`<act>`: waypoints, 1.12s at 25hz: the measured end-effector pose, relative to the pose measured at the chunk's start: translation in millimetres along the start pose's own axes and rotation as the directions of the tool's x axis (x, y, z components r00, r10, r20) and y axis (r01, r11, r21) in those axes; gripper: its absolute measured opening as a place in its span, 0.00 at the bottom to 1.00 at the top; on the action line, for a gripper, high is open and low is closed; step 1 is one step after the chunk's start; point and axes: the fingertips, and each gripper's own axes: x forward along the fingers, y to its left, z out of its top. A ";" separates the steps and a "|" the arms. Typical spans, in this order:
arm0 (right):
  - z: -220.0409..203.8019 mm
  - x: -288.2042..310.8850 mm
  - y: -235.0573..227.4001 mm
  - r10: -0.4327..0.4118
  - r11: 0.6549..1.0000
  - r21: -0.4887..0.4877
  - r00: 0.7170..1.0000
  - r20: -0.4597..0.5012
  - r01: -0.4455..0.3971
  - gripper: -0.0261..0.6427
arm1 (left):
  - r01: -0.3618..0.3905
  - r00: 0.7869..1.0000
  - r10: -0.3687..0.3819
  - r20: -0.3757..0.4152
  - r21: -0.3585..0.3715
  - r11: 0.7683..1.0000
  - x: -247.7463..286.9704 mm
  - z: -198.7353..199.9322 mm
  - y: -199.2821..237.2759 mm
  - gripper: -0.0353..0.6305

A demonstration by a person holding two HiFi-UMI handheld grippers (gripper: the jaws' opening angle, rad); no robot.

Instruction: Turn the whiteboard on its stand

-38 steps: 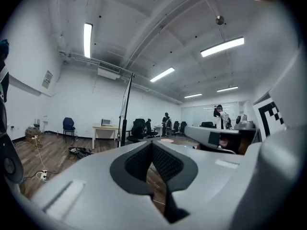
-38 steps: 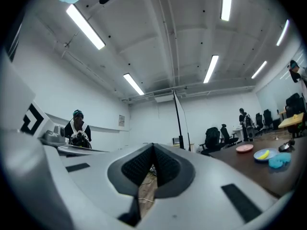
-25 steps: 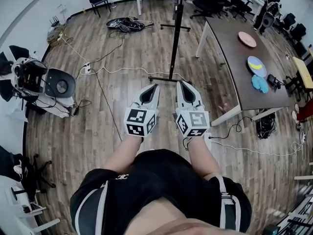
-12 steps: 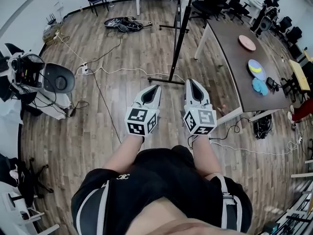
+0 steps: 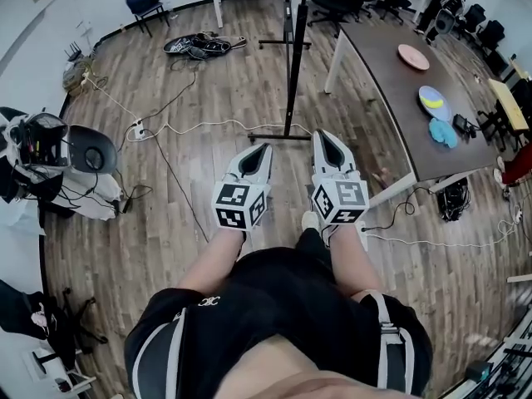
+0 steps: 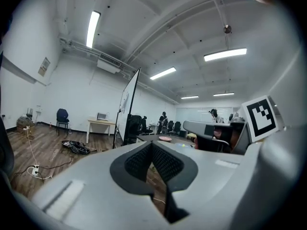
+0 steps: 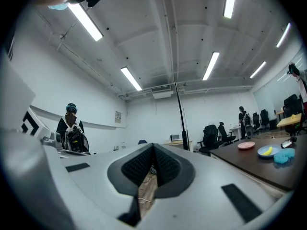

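Note:
The whiteboard (image 5: 293,52) stands edge-on ahead of me, a thin dark upright on a black floor base (image 5: 277,135). The left gripper view shows its white face (image 6: 128,110) at a slant; the right gripper view shows it as a thin black pole (image 7: 181,114). My left gripper (image 5: 265,146) and right gripper (image 5: 322,134) are held side by side, pointing level at the stand, short of its base. Both are shut with nothing between the pads (image 6: 163,161) (image 7: 163,164). Neither touches the board.
A brown table (image 5: 391,98) with a pink plate (image 5: 413,56) and blue dishes stands to the right. White cables (image 5: 170,125) cross the wooden floor. A machine with a round dish (image 5: 58,152) sits at left. Chairs (image 5: 143,0) and a desk line the far wall.
Both grippers and the person have come closer to the stand's base. The right gripper has edged a little further forward than the left.

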 end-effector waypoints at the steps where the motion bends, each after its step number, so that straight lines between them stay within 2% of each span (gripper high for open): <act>1: -2.2 4.7 -6.1 -0.003 1.000 0.005 1.000 0.000 0.003 0.05 | 0.000 1.000 0.000 -0.007 0.003 1.000 6.8 -1.9 0.6 0.06; 12: -1.4 79.1 -77.9 0.018 1.000 0.023 1.000 0.007 -0.018 0.05 | -0.032 0.999 0.033 -0.020 0.032 0.999 100.3 12.1 18.9 0.06; 20: -3.1 119.3 -123.6 0.033 0.999 0.014 0.999 0.007 -0.033 0.05 | -0.076 0.996 0.077 -0.044 0.022 0.997 157.9 13.6 28.2 0.06; 28: -8.3 156.5 -190.0 0.071 0.997 0.035 0.997 -0.017 -0.071 0.05 | -0.135 0.989 0.136 -0.059 0.013 0.991 225.4 19.2 22.2 0.06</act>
